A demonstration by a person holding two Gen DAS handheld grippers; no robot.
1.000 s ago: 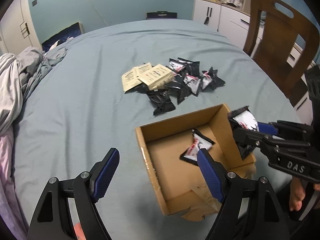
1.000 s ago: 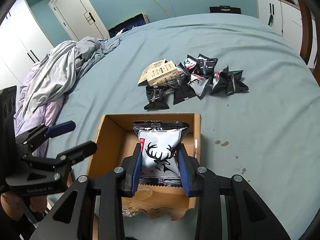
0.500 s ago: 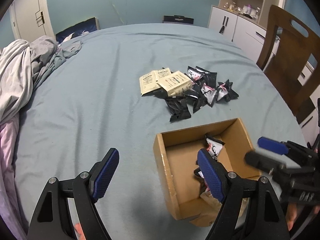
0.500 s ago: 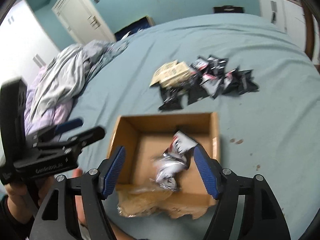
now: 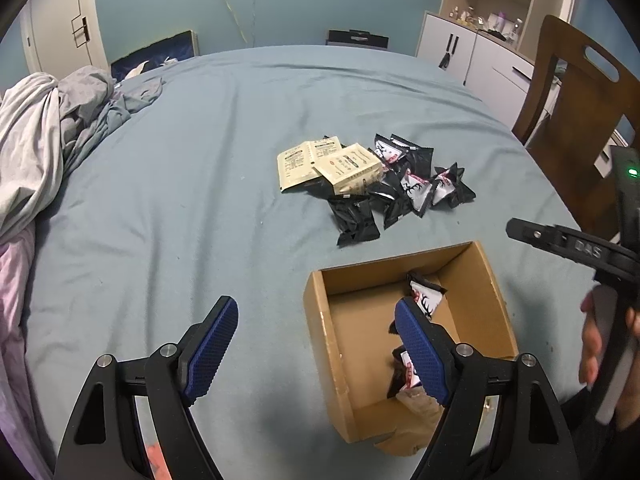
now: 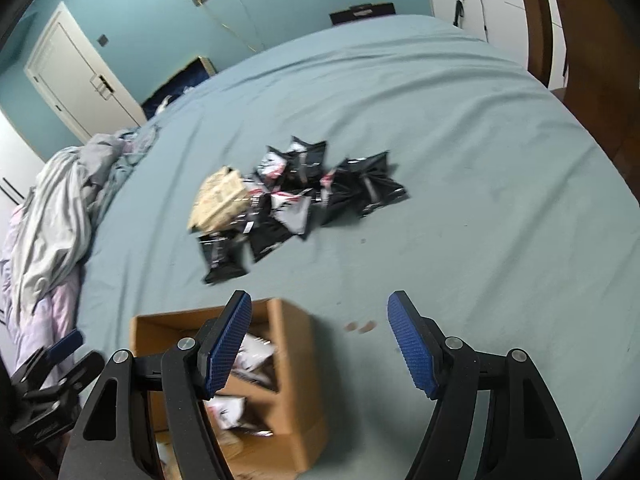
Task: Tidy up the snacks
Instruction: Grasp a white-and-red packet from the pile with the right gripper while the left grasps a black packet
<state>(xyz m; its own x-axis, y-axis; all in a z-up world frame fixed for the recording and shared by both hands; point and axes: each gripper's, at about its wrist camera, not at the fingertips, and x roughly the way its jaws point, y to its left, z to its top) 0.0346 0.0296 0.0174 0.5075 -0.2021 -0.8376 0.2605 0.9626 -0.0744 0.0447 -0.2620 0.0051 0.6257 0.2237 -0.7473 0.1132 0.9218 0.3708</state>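
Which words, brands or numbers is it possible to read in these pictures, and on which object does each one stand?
"DAS": on the black arm of the right tongs.
Beige packets: printed text, too small to read.
Black packets: deer drawing and red marks, unreadable.
Left tongs: lettering blurred.

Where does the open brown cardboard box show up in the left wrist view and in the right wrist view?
Left wrist view: the open brown cardboard box sits lower right, partly behind the left gripper's right-hand finger.
Right wrist view: the box lies at the bottom left, partly behind the right gripper's left-hand finger.
Shared landmark: the pile of black snack packets on the blue sheet beyond the box.
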